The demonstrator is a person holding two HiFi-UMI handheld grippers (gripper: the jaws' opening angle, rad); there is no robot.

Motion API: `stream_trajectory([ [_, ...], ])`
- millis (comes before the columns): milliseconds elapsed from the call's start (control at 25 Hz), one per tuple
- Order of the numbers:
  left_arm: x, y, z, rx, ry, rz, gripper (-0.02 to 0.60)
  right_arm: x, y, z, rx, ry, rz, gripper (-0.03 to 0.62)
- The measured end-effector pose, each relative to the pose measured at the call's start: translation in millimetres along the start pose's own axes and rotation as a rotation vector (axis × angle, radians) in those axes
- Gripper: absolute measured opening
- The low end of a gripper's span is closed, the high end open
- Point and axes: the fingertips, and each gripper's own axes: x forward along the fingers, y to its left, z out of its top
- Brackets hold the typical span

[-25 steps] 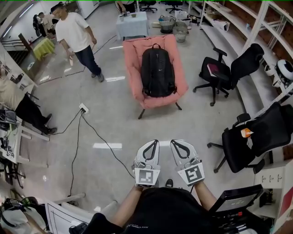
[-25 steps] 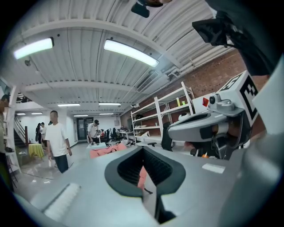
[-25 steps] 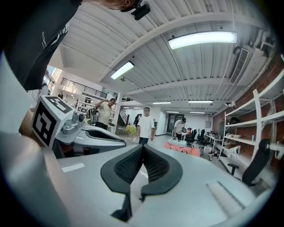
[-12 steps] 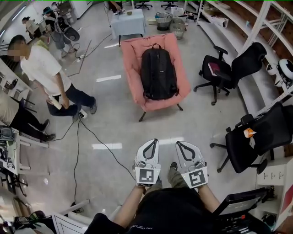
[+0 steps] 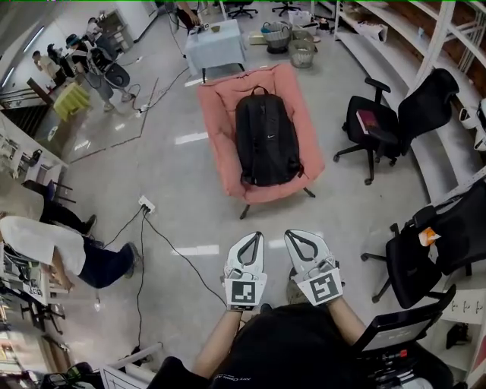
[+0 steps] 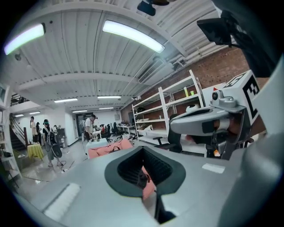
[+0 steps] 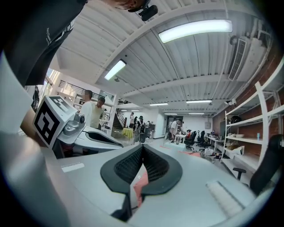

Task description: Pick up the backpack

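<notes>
Backpack (image 5: 266,137): resting on a pink chair (image 5: 216,129), far centre, well apart from both grippers.
Left gripper (image 5: 255,237): jaws together, empty, near, aimed at it.
Right gripper (image 5: 291,235): jaws together, empty, just beside.
Reason: probably kept closed because nothing is within reach.

Pink armchair (image 5: 216,121), black office chair (image 5: 425,95), power strip (image 5: 146,203)

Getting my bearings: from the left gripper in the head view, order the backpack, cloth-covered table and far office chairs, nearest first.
1. backpack, ahead on the pink chair
2. cloth-covered table, behind that chair
3. office chairs, at the far end
</notes>
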Motion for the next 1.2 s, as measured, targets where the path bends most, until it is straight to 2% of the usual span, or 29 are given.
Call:
stream_trajectory([
  [160, 41.1, 7.4, 8.0, 0.008, 0.014, 0.045, 0.002, 21.6, -51.8, 0.7, 0.015, -0.033, 0.033, 0.012],
  [360, 81.1, 24.0, 2.0, 0.018, 0.030, 0.115, 0.002, 51.6, -108.6, -18.8, 0.037, -0.006, 0.043, 0.011],
  [640, 125.9, 57.0, -14.2, -0.011, 0.069, 0.119, 0.002, 101.0, -136.3, -41.5, 0.060, 0.051, 0.056, 0.011],
  [840, 185.6, 92.0, -14.2, -0.028, 0.050, 0.065, 0.002, 149.4, -159.9, -31.3, 0.036, 0.081, 0.042, 0.011],
  [1000, 243.4, 125.5, 11.1, -0.016, -0.026, -0.017, 0.002, 199.1, -184.1, -9.2, -0.005, 0.082, 0.038, 0.011],
  [1200, 293.8, 169.2, 22.9, -0.014, -0.078, -0.064, 0.002, 255.7, -209.8, -0.7, -0.021, 0.132, -0.027, 0.012],
])
